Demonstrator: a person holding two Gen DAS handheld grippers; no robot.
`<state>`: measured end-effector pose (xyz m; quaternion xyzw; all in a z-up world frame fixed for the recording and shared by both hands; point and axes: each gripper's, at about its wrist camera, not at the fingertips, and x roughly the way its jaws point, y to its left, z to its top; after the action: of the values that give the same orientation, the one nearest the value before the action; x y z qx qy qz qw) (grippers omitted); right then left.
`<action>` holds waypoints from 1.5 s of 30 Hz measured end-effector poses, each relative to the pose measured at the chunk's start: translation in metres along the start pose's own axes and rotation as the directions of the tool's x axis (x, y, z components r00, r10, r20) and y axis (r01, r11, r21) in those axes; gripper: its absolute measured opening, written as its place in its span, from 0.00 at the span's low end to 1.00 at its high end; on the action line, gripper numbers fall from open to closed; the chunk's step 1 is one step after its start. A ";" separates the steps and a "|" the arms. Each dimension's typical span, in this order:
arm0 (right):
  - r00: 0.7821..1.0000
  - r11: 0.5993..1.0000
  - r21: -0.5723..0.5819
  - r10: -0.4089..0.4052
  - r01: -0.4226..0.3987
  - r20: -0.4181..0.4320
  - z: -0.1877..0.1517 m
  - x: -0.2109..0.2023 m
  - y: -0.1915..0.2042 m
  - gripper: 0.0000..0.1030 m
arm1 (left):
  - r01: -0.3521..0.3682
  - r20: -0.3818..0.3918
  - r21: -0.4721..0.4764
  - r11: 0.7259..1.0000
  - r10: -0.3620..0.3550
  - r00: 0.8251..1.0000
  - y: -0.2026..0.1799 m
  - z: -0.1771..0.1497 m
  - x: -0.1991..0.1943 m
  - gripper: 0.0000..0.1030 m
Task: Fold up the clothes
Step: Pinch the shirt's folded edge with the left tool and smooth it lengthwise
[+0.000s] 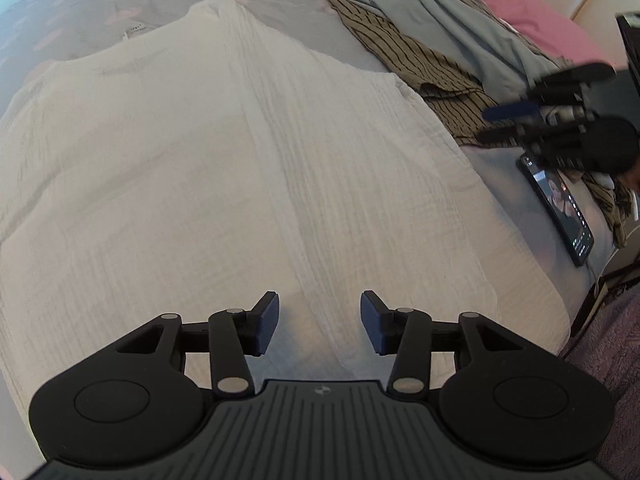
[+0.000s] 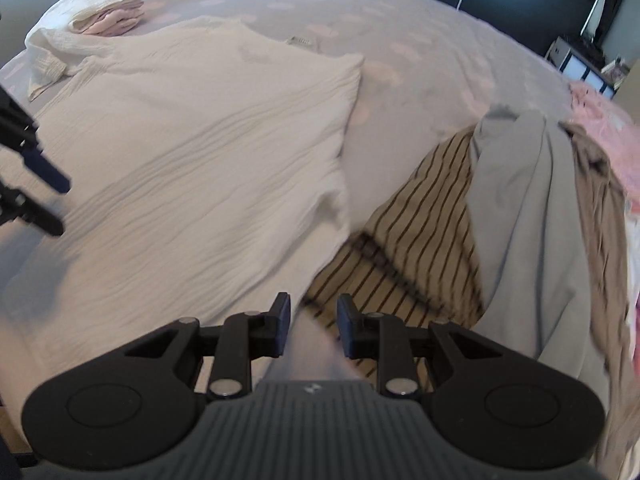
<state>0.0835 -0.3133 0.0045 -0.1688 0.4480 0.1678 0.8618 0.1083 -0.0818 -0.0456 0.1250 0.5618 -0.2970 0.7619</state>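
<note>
white garment (image 1: 248, 168) flat below left hand-held gripper (image 1: 319, 322)

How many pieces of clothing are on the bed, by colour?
White or cream: 2, the spread garment and the folded one
Pale pink, folded: 1
Tan striped: 1
Grey: 1
Total: 5 that I can make out

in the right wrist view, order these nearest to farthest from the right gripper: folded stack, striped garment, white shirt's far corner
From the right gripper:
1. striped garment, just beyond the fingertips, to the right
2. white shirt's far corner, mid-bed, ahead
3. folded stack, far upper left of the bed
</note>
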 end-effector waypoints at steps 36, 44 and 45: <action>0.992 0.991 -0.060 -0.119 0.116 -0.041 0.061 0.066 -0.027 0.08 | 0.431 -0.138 -0.081 0.899 -0.438 0.888 -0.036 -0.030 0.026 0.02; 0.993 0.994 -0.020 -0.108 0.108 -0.041 0.048 0.031 -0.015 0.24 | 0.341 -0.144 -0.125 0.932 -0.357 0.923 -0.018 -0.034 0.030 0.15; 0.993 0.994 -0.010 -0.106 0.106 -0.043 0.045 0.026 -0.012 0.24 | 0.337 -0.141 -0.119 0.934 -0.352 0.925 -0.019 -0.034 0.028 0.19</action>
<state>0.1346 -0.3003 0.0090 -0.1995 0.4562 0.1198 0.8589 0.0763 -0.0881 -0.0805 0.0119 0.6474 -0.3890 0.6553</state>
